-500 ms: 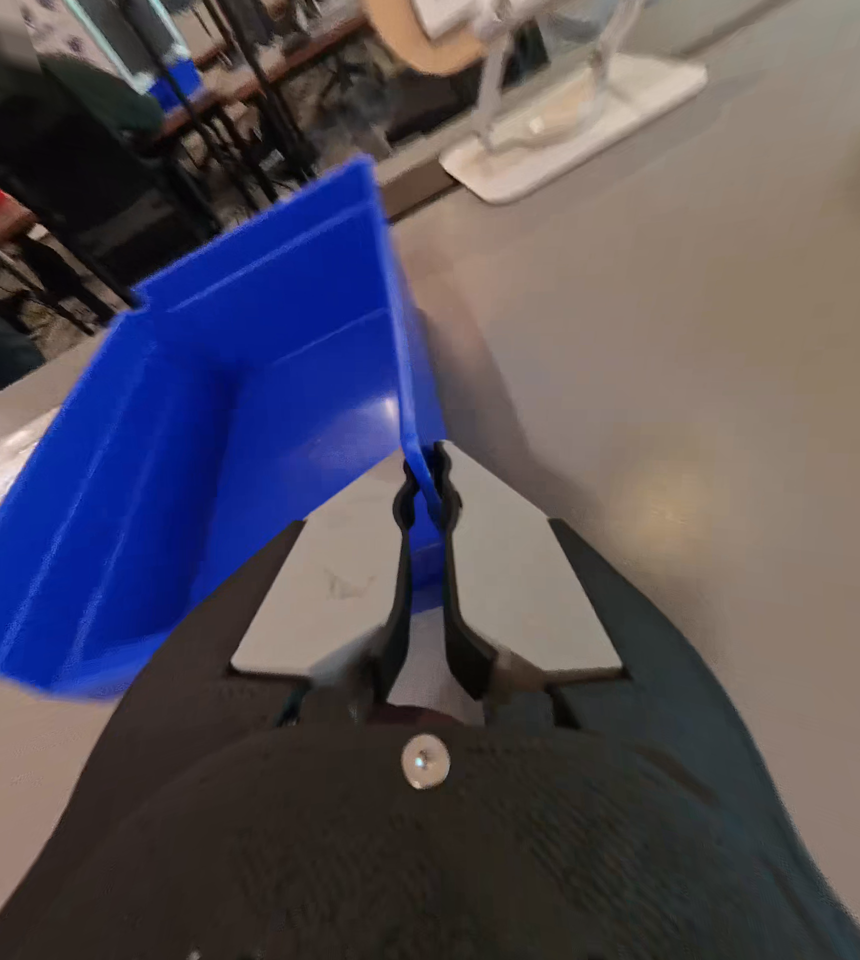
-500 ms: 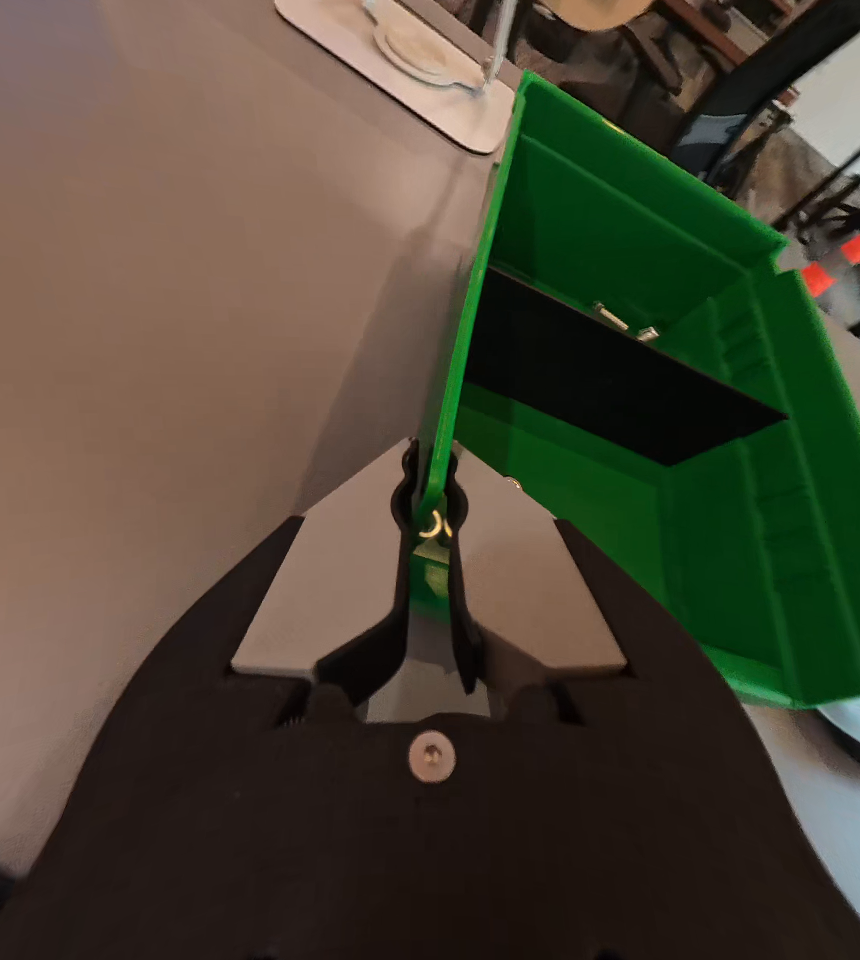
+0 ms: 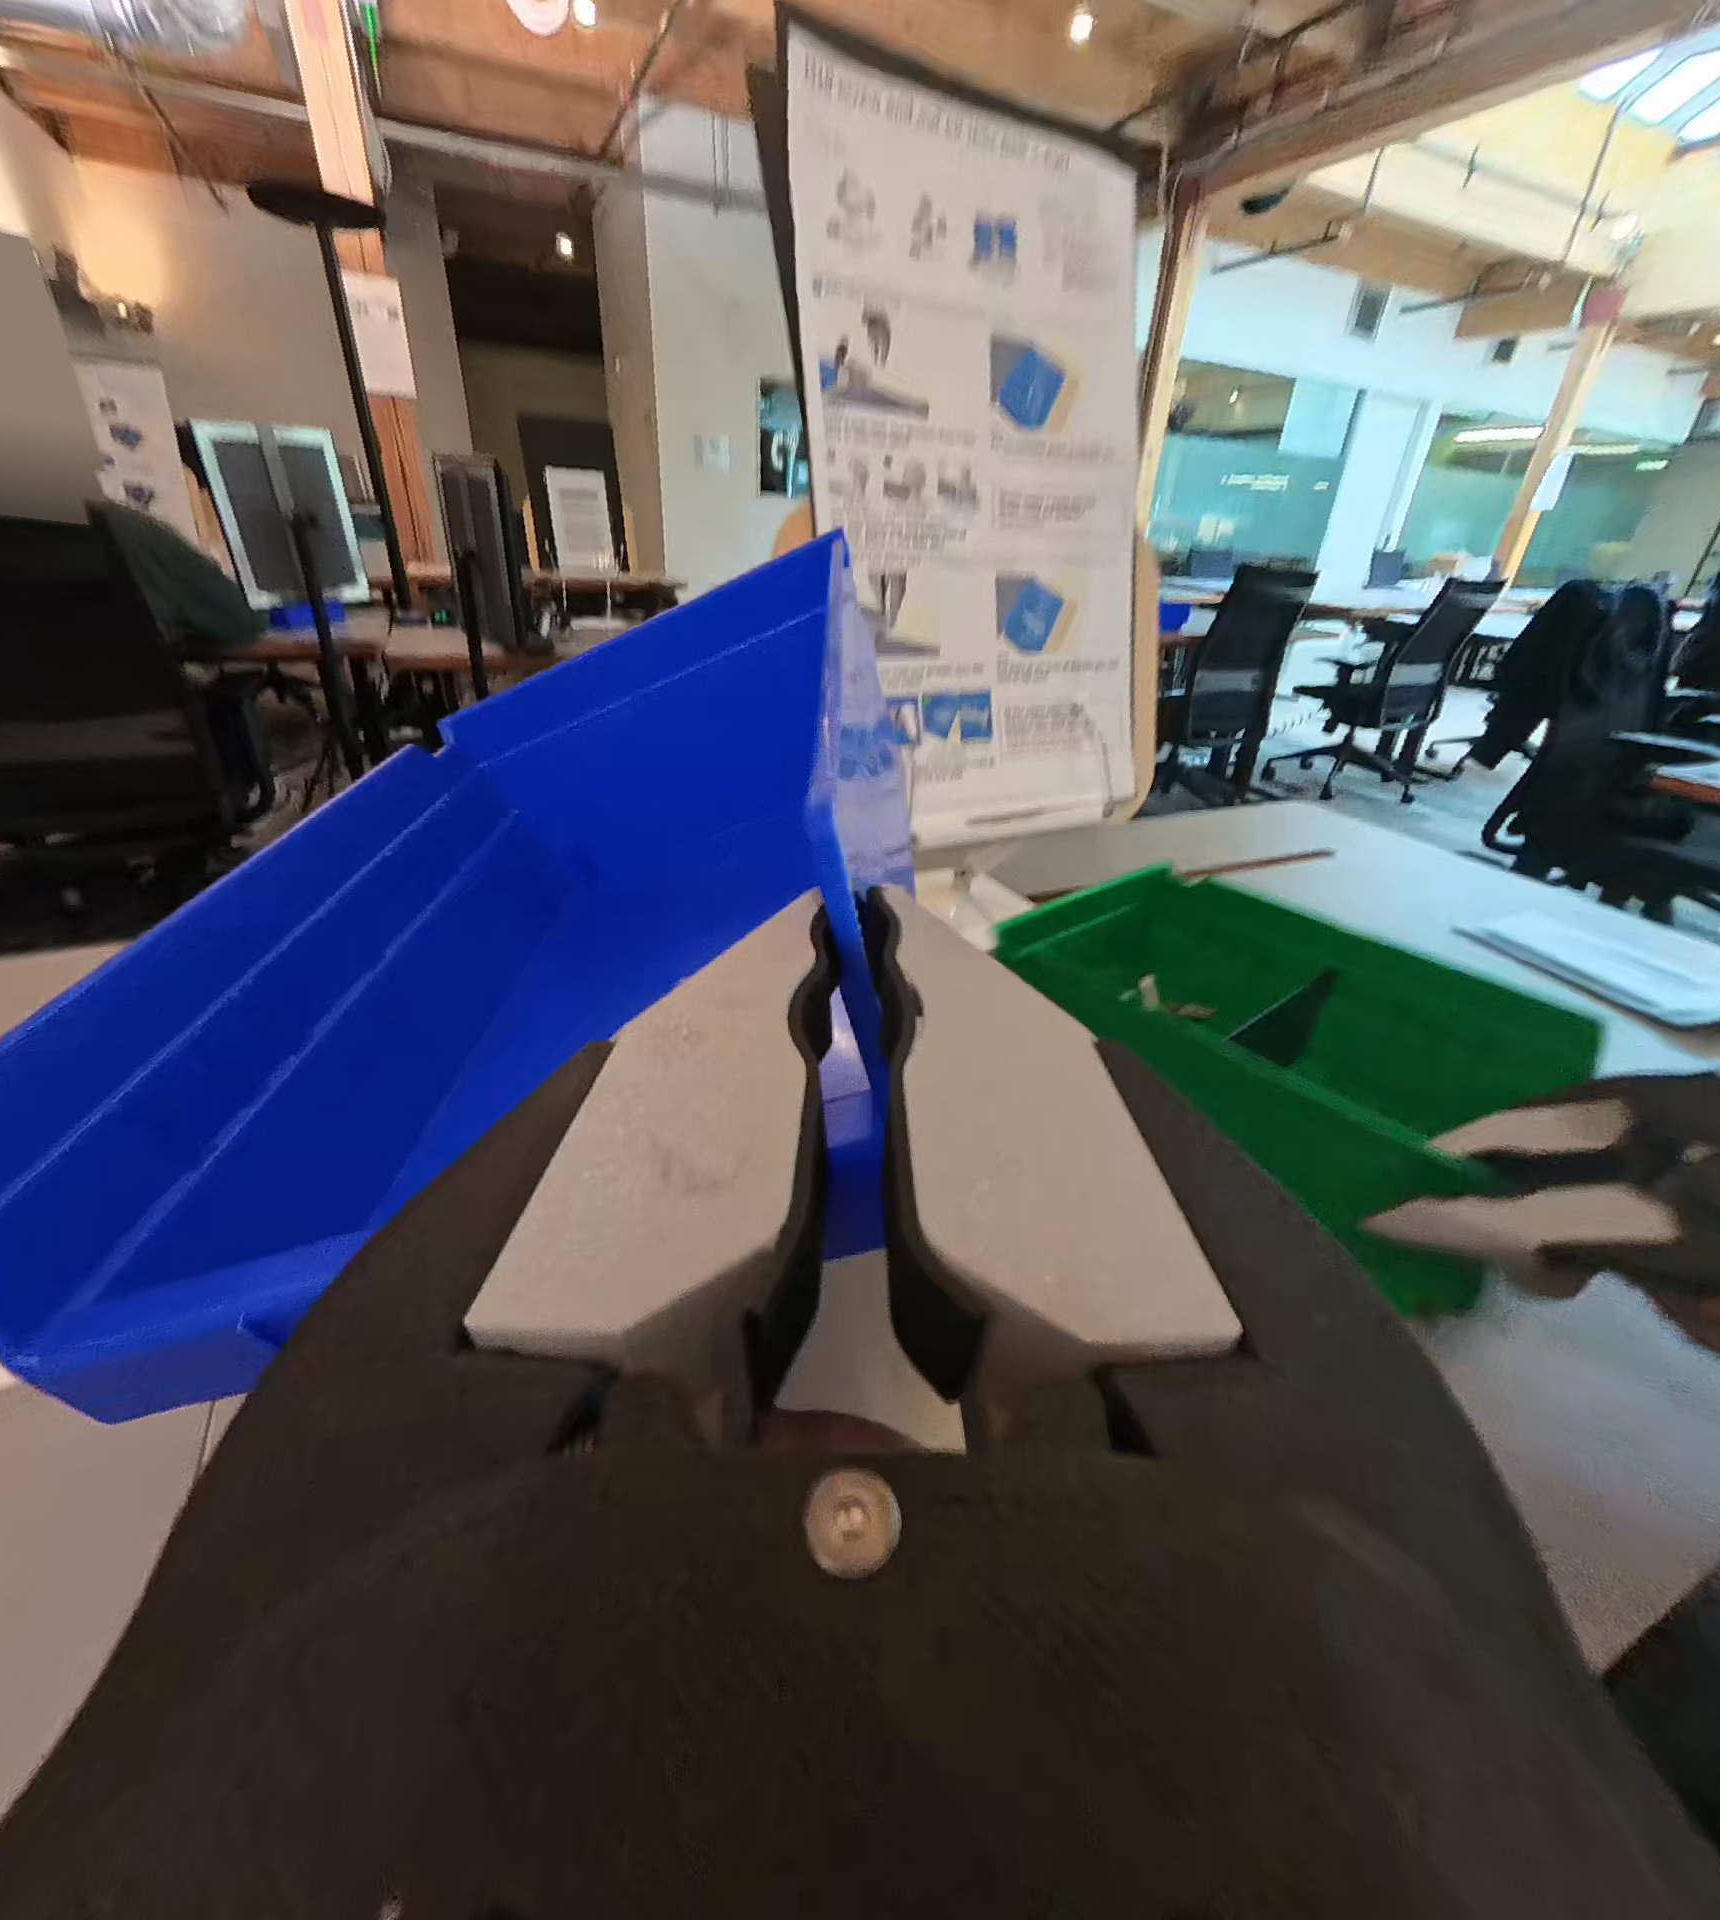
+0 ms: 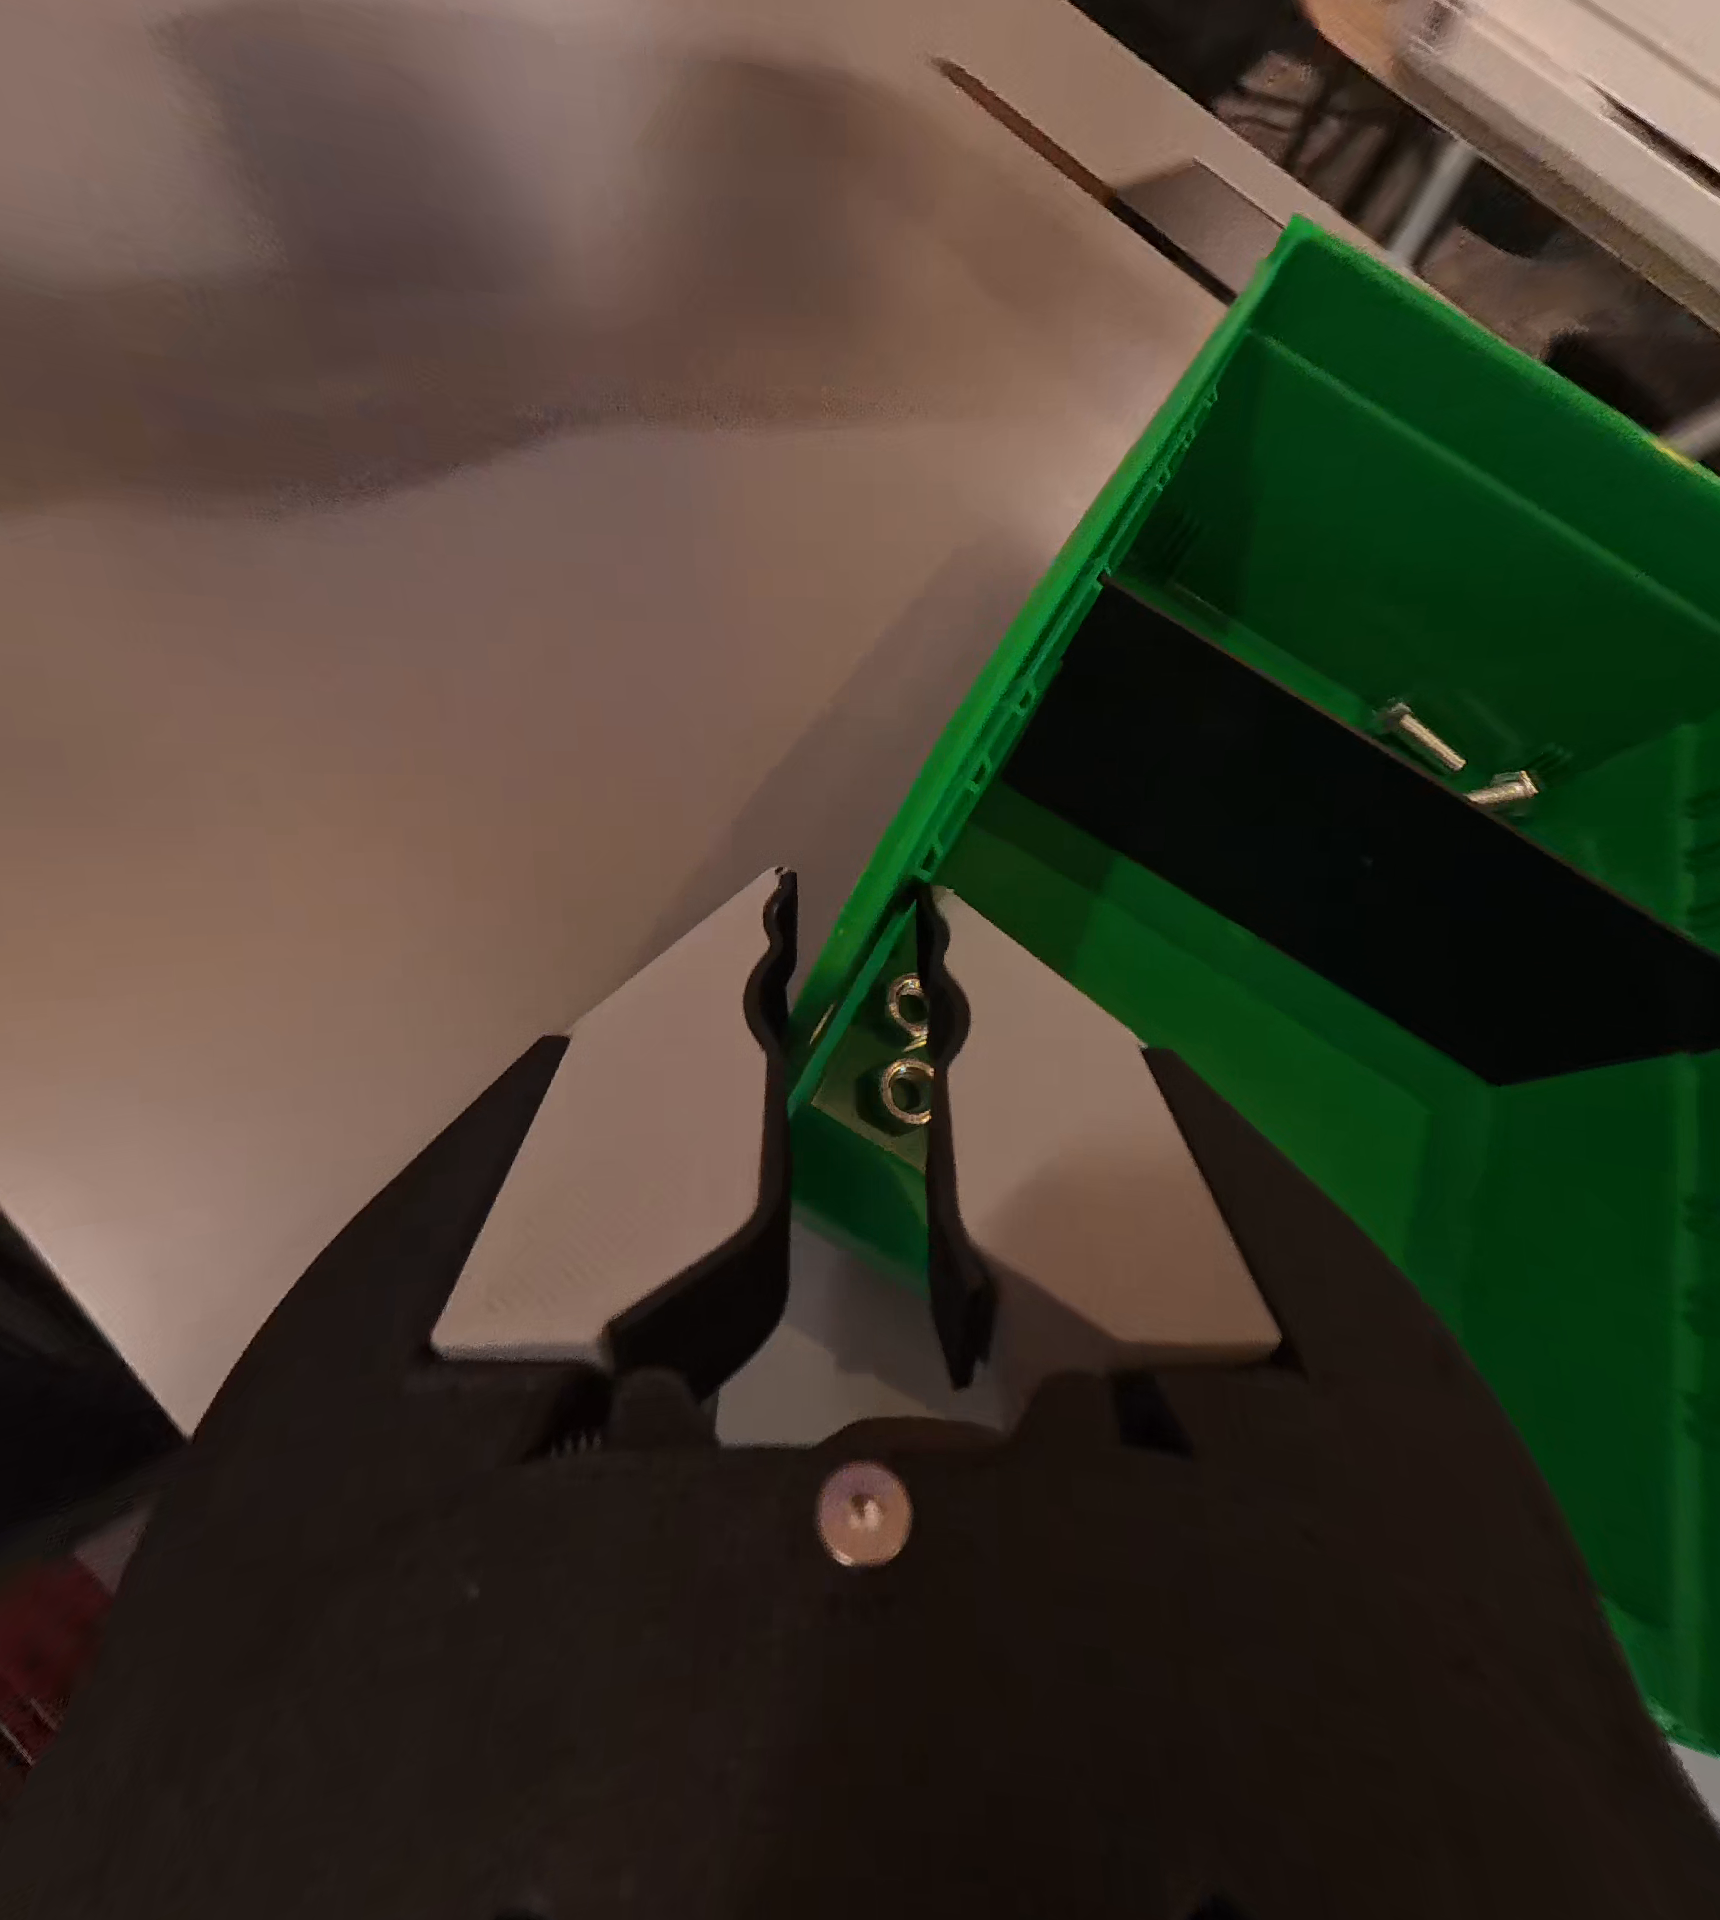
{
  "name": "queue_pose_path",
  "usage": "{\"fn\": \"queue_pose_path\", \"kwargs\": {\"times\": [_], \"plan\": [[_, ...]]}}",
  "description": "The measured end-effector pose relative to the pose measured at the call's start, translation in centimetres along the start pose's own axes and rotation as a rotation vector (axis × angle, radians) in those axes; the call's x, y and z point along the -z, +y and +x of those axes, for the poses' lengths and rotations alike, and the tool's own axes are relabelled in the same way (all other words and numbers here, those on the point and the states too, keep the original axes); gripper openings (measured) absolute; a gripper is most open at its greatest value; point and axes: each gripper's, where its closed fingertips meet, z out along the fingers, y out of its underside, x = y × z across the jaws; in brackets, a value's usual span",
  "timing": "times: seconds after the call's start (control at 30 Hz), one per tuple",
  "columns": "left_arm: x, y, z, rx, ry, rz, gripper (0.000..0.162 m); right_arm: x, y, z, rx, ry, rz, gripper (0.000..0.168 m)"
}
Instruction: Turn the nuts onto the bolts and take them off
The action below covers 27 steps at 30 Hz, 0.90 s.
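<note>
Right tongs have let go of the green bin; left still clamps the blue one.

Right gripper (image 4: 854, 904) now stands parted, straddling the green bin (image 4: 1458, 1247) wall, which it pinched before. Nuts (image 4: 906, 1091) sit between its fingers, bolts (image 4: 1422, 740) ahead past the black divider (image 4: 1355, 862): likely picking starts next. Left gripper (image 3: 848, 940) grips the blue bin (image 3: 420, 987) wall, lifted higher.

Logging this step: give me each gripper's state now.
Left gripper: shut on the blue bin wall, bin lifted.
Right gripper: open, fingers straddling the green bin wall, not clamped.
</note>
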Motion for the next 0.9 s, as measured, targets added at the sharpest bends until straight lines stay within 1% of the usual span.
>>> {"fn": "queue_pose_path", "kwargs": {"times": [0.17, 0.23, 0.27, 0.3, 0.33, 0.4, 0.47, 0.53, 0.6, 0.7, 0.73, 0.8, 0.9], "plan": [[0.5, -6.5, 3.5, -0.100, 0.030, 0.092, 0.001, -5.8, -7.0, -9.8, 0.051, -0.148, 0.045, 0.023], [0.1, -8.3, 5.4, -0.135, 0.048, 0.121, 0.000, -7.8, -10.5, -15.0, 0.063, -0.258, 0.094, 0.031], [-0.2, -9.0, 6.3, -0.145, 0.055, 0.138, 0.001, -8.1, -12.3, -17.2, 0.073, -0.303, 0.128, 0.029], [-0.4, -9.6, 7.0, -0.149, 0.068, 0.151, 0.001, -7.9, -13.6, -18.9, 0.091, -0.325, 0.151, 0.033], [-0.5, -10.0, 7.7, -0.153, 0.083, 0.160, 0.001, -7.3, -14.2, -20.0, 0.126, -0.338, 0.165, 0.033], [-0.7, -10.3, 8.9, -0.163, 0.114, 0.167, 0.000, -5.3, -14.2, -20.9, 0.211, -0.364, 0.215, 0.038], [-1.2, -9.9, 10.1, -0.174, 0.143, 0.161, 0.000, -2.8, -12.9, -19.9, 0.246, -0.371, 0.272, 0.038], [-1.8, -9.0, 11.9, -0.189, 0.178, 0.149, 0.000, 0.6, -11.2, -18.3, 0.257, -0.410, 0.335, 0.038], [-2.5, -7.6, 14.5, -0.207, 0.235, 0.134, 0.000, 4.5, -9.7, -15.3, 0.256, -0.404, 0.411, 0.038], [-2.9, -4.7, 19.3, -0.217, 0.365, 0.094, 0.001, 10.8, -7.5, -9.7, 0.257, -0.357, 0.509, 0.037], [-3.0, -3.6, 20.9, -0.214, 0.415, 0.075, 0.001, 12.5, -6.7, -7.3, 0.251, -0.300, 0.516, 0.036], [-3.4, -0.7, 24.3, -0.208, 0.513, 0.030, 0.001, 15.4, -4.3, -2.5, 0.242, -0.173, 0.476, 0.035], [-5.0, 4.9, 29.0, -0.219, 0.611, -0.050, 0.002, 18.9, 0.4, 2.3, 0.225, -0.094, 0.325, 0.033]]}}
